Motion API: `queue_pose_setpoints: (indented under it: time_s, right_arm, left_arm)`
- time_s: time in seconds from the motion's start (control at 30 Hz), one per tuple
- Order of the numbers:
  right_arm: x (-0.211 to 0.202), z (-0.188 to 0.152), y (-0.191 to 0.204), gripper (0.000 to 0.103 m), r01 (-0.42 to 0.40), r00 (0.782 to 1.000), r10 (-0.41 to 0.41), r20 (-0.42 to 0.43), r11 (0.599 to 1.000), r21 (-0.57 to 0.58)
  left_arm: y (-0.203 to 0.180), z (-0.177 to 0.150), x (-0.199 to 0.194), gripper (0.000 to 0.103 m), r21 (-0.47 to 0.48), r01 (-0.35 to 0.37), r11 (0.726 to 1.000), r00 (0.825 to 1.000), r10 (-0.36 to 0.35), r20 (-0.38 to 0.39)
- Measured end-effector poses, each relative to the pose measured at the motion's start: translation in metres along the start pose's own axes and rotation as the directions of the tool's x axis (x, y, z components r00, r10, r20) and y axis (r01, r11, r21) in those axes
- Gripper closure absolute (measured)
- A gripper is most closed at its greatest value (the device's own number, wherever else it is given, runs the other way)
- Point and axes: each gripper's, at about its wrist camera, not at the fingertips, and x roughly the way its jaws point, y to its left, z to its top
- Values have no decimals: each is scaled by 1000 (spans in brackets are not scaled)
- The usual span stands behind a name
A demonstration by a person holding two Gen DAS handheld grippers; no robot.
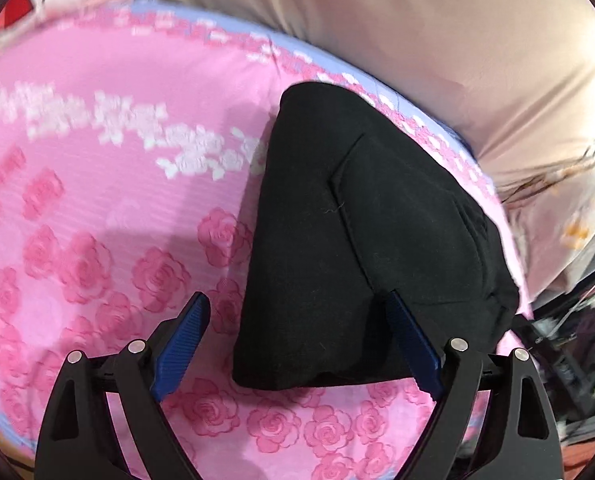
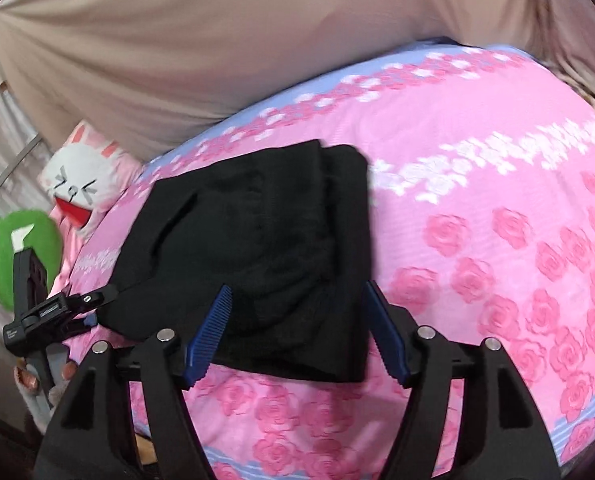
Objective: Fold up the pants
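Pants, black soft cloth (image 1: 369, 240), are lying as a compact folded bundle on the pink rose-print bedspread (image 1: 97, 200), the left gripper (image 1: 297, 340) gaping empty over them. From the right wrist, the right gripper (image 2: 297, 332) is spreading wide, holding nothing; folding looks nearly finished.

— What is the surface covered with?
— A bed (image 1: 97, 208) is seen, spread with a pink sheet printed with roses, white blossoms and a lilac border.

— What is laid on it?
— Black pants (image 2: 265, 248), folded into a compact bundle, are laid flat near the centre. A white rabbit cushion (image 2: 85, 184) is propped at ten o'clock and a green plush (image 2: 21, 252) at nine o'clock
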Motion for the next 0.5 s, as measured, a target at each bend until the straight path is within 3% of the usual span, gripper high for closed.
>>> queue_pose_setpoints:
  time_s: [0.07, 0.13, 0.17, 0.2, 0.3, 0.4, 0.47, 0.5]
  right_arm:
    - [8, 0, 7, 39, -6, 1000, 6, -9, 1000, -23]
    - [15, 2, 16, 57, 10, 1000, -10, 0, 998, -59]
    - [16, 4, 21, 81, 25, 1000, -24, 7, 996, -84]
    - [14, 7, 29, 86, 33, 999, -30, 30, 993, -114]
    - [-23, 24, 59, 88, 33, 986, -1, 168, 981, -192]
    - [-58, 28, 82, 88, 19, 962, 54, 266, 964, -265]
    - [-50, 21, 75, 88, 68, 968, 2, 253, 961, -268]
    - [-28, 15, 57, 87, 100, 981, -56, 187, 966, -239]
  left_arm:
    - [-15, -4, -7, 16, 59, -34, 998, 999, 32, 31]
    - [-29, -7, -11, 16, 114, -54, 992, 998, 49, 47]
    - [-36, -5, -11, 16, 136, -66, 989, 997, 59, 54]
    - [-42, -6, -11, 16, 158, -83, 984, 995, 73, 65]
    - [-63, -8, -15, 16, 232, -145, 962, 986, 122, 109]
    - [-77, -9, -23, 16, 265, -153, 952, 983, 118, 142]
    - [-81, -10, -22, 16, 279, -154, 948, 983, 118, 141]
    - [-82, -10, -18, 16, 284, -158, 946, 983, 124, 133]
